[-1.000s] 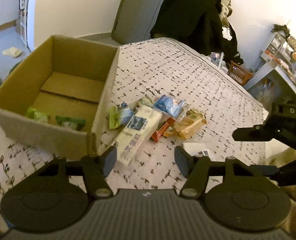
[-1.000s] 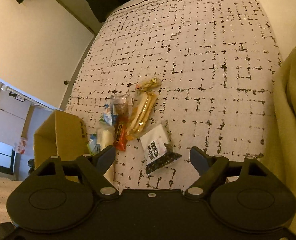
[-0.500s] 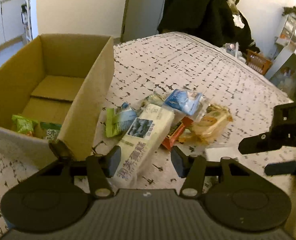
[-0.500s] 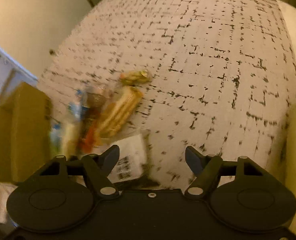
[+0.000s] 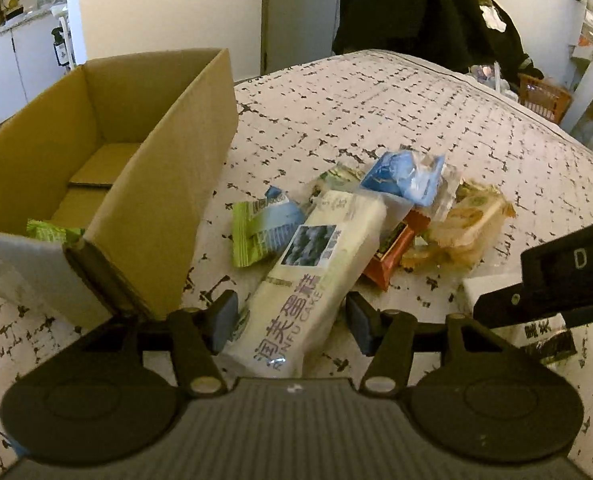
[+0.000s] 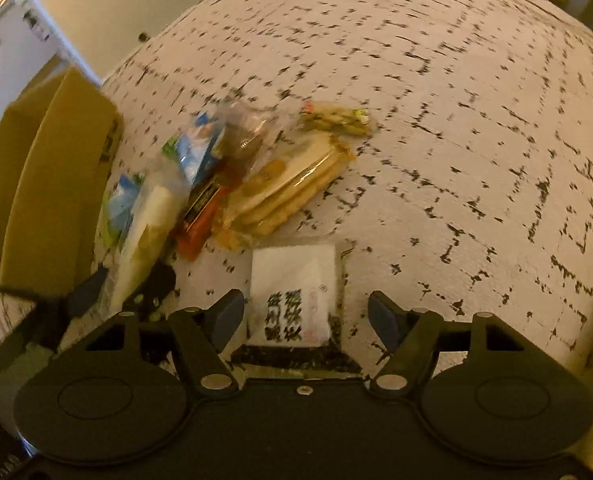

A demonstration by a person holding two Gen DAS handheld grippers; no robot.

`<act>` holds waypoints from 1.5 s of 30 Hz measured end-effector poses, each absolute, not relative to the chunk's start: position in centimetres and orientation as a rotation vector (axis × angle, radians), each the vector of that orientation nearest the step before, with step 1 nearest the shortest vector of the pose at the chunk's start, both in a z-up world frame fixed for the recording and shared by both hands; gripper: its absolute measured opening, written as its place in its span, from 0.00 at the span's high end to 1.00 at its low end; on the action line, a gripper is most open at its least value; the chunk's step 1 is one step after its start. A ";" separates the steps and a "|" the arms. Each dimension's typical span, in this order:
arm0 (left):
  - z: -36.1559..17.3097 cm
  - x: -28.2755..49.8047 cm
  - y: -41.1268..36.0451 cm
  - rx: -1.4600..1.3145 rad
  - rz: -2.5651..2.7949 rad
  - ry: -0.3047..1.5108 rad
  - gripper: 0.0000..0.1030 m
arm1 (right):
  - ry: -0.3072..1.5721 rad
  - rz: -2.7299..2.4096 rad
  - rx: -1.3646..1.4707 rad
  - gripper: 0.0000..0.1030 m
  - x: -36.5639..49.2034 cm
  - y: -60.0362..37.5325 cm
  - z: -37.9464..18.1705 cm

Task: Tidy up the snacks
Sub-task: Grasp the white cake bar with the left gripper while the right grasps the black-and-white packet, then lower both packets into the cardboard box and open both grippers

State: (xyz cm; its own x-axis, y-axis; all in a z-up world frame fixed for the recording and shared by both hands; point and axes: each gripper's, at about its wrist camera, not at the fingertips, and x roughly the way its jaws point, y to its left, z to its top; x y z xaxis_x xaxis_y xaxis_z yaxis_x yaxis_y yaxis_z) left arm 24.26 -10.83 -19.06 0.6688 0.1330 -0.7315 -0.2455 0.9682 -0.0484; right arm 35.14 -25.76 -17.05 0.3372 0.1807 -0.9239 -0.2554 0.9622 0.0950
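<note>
On the patterned bedspread, at 9 o'clock, an open cardboard box is standing with a green packet lying inside its near corner. At 12 o'clock of the left gripper, a long pale cake bar is lying with its near end between the half-open jaws; they have just been opening slightly, and neither pad is pressing on the wrapper. At 1 o'clock, a blue packet, a red bar and a cracker pack are crowding together, touching. At 3 o'clock, the right gripper is hanging with its jaws apart, having just been closing, straddling a white packet with black lettering without gripping it.
</note>
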 end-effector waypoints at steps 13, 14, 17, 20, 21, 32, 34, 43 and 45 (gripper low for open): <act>-17.2 22.6 -9.9 -0.232 0.168 0.840 0.68 | 1.144 0.321 -0.081 0.56 32.4 -25.5 -14.4; -16.9 22.3 -9.8 -0.238 0.167 0.831 0.68 | 1.132 0.318 -0.077 0.56 32.1 -25.4 -13.9; -15.7 21.3 -9.7 -0.250 0.158 0.802 0.68 | 1.088 0.321 -0.068 0.56 31.4 -24.9 -12.4; -14.3 20.5 -9.7 -0.260 0.139 0.773 0.68 | 1.047 0.318 -0.051 0.56 30.9 -24.6 -11.0; -13.8 20.2 -9.6 -0.262 0.135 0.764 0.68 | 1.035 0.316 -0.044 0.56 30.8 -24.5 -10.7; -8.8 17.9 -7.6 -0.301 0.139 0.662 0.68 | 0.897 0.362 0.026 0.56 29.6 -22.1 -6.7; -8.2 17.7 -7.1 -0.299 0.151 0.649 0.68 | 0.884 0.367 0.050 0.56 29.6 -21.5 -6.2; -6.2 17.0 -3.6 -0.301 0.215 0.607 0.68 | 0.836 0.431 0.085 0.56 29.8 -17.7 -4.8; -5.8 16.9 -2.7 -0.301 0.235 0.595 0.68 | 0.833 0.445 0.088 0.56 29.7 -16.7 -4.7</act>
